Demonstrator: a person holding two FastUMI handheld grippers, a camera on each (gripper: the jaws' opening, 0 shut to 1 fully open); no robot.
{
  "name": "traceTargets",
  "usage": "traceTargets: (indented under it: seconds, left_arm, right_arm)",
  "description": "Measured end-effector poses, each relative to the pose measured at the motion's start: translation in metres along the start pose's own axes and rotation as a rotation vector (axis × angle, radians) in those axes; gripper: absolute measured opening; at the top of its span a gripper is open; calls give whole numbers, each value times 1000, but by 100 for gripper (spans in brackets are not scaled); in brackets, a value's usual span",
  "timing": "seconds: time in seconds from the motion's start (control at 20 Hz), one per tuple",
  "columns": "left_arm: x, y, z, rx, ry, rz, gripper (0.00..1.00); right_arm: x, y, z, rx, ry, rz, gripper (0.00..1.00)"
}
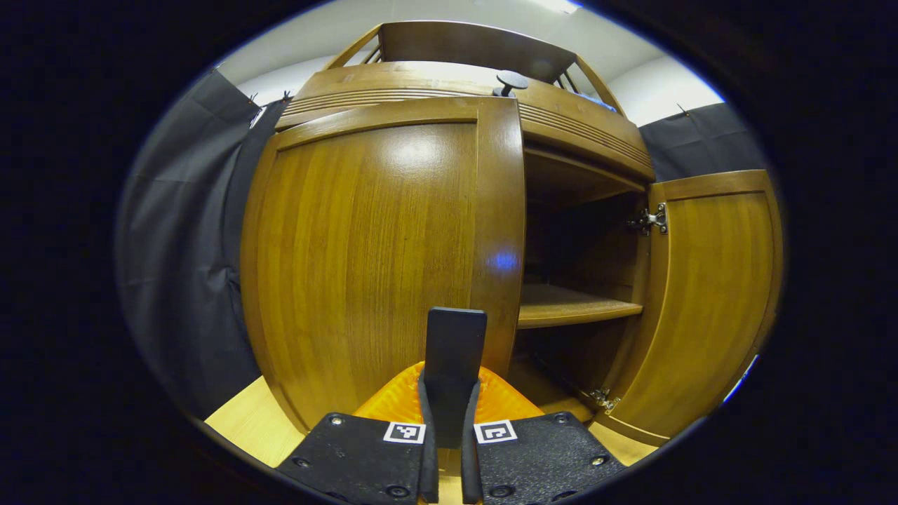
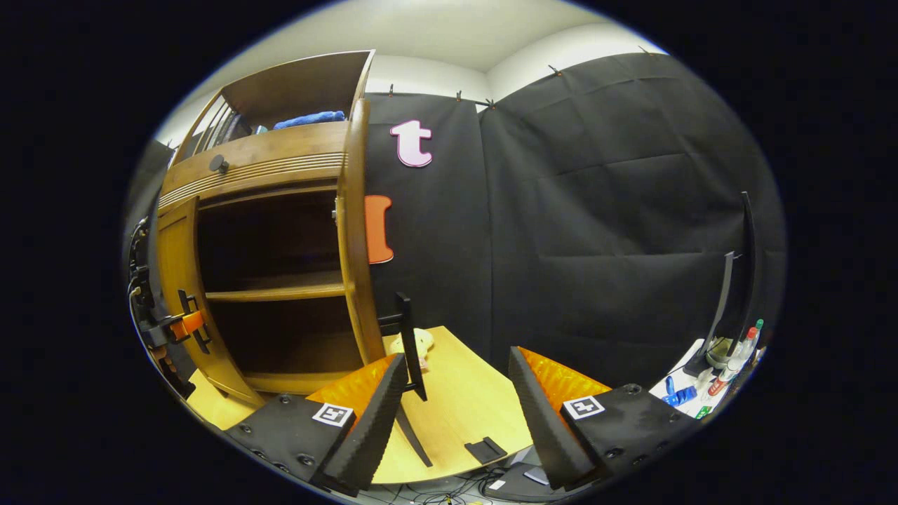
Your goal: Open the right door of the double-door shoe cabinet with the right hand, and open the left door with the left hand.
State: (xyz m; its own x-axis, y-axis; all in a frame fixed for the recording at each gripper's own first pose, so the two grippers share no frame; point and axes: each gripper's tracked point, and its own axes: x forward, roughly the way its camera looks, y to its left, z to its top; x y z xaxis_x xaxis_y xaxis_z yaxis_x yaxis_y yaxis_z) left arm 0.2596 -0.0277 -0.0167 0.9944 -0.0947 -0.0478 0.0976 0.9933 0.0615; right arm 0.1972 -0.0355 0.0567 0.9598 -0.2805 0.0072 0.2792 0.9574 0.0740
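With the right door [image 1: 708,301] swung open, left gripper [image 1: 450,421] pinching the left door [image 1: 372,259] handle [image 1: 454,365] should pull straight back; right gripper [image 2: 456,414] spread.

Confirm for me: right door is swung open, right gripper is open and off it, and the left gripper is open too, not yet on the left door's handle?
Not quite. In the left gripper view the left gripper is shut on the left door's handle. The rest holds: the right door is open, and the right gripper is open, holding nothing.
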Motion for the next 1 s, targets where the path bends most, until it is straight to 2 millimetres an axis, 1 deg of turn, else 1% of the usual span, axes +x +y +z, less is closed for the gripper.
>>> traceTargets:
  seconds: [0.05, 0.1, 0.15, 0.2, 0.25, 0.35, 0.55, 0.7, 0.85, 1.0]
  left_arm:
    - [-8, 2, 0, -4, -2, -6, 12]
    - [-16, 4, 0, -9, -2, -13, 12]
    - [-25, 6, 0, -13, -2, -19, 12]
    - [-33, 10, 1, -13, -4, -31, 12]
    - [-41, 15, -1, -12, -3, -44, 11]
    - [-54, 21, 0, -15, -3, -62, 11]
    - [-74, 34, 2, -17, 5, -67, 12]
    - [-86, 44, 4, -30, 6, -67, 12]
    - [-100, 56, 2, -36, 4, -46, 12]
    - [-116, 67, 4, -35, 4, -20, 11]
  right_arm:
    - [-2, -1, -1, -4, -2, -3, 93]
    - [-4, 0, 0, -6, -6, -6, 100]
    - [-6, 1, 0, -5, -12, -12, 100]
    - [-9, 2, 0, -4, -18, -17, 84]
    - [-10, 3, -1, -2, -23, -18, 84]
    - [-11, 7, -1, -1, -26, -15, 84]
    - [-21, 19, -4, 8, -15, 1, 84]
    - [-24, 22, -4, -6, -19, 14, 84]
    - [-26, 23, -3, -17, -21, 15, 84]
    - [-27, 27, -4, -16, -17, 26, 84]
